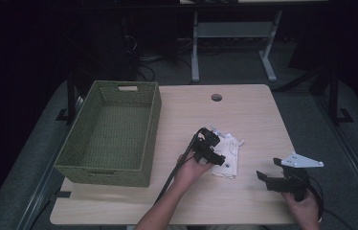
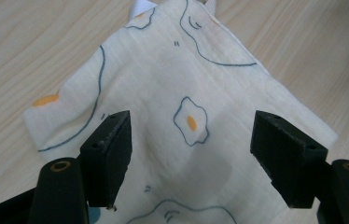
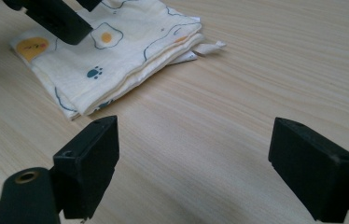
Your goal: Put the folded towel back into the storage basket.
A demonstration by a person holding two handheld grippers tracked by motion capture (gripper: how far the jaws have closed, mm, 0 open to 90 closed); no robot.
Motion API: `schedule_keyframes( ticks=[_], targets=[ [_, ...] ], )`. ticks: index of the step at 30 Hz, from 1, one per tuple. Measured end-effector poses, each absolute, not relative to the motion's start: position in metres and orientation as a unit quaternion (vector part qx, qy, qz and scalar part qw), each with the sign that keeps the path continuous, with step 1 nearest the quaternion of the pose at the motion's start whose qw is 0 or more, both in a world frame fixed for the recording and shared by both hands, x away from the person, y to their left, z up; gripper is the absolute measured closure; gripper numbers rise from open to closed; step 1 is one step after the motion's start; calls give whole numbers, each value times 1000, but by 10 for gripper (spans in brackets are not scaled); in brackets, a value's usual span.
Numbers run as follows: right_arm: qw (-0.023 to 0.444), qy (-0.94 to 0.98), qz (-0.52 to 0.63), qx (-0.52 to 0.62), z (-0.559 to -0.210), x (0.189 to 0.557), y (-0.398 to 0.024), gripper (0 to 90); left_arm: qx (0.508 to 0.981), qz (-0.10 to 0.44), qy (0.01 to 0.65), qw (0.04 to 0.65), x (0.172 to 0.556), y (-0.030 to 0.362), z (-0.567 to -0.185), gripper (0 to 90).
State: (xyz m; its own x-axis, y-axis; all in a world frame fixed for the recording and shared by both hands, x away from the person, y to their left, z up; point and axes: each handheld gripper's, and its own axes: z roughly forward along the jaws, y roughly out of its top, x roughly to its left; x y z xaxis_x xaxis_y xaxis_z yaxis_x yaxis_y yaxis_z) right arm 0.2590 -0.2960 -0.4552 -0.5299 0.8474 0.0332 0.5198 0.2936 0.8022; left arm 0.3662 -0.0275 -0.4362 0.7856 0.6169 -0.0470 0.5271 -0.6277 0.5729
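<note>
Cream cloth (image 2: 182, 116) with egg drawings lying folded on the wooden table (image 1: 249, 115), right under the wide-open left tongs (image 1: 209, 145). Right tongs (image 1: 282, 177) waiting near, also wide open, holding nothing. Maybe pinching just the top layer and pulling the folds apart.

folded cloth (image 2: 182, 93): cream, printed with fried eggs outlined in dark blue with orange yolks; a small blue paw print is seen in the right gripper view. basket (image 1: 115, 139): olive green, woven. table (image 1: 249, 115): pale wood grain. gripper jaws: black.
</note>
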Motion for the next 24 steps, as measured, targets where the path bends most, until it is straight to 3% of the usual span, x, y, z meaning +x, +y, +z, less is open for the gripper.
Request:
schedule_keyframes(
  ticks=[12, 24],
  targets=[
    [204, 779, 399, 439, -455, 259, -296, 158, 900, 98, 335, 259, 370, -33, -453, 353],
    [206, 779, 397, 439, -456, 259, -296, 158, 894, 109, 339, 272, 367, -26, -454, 500]
  ],
)
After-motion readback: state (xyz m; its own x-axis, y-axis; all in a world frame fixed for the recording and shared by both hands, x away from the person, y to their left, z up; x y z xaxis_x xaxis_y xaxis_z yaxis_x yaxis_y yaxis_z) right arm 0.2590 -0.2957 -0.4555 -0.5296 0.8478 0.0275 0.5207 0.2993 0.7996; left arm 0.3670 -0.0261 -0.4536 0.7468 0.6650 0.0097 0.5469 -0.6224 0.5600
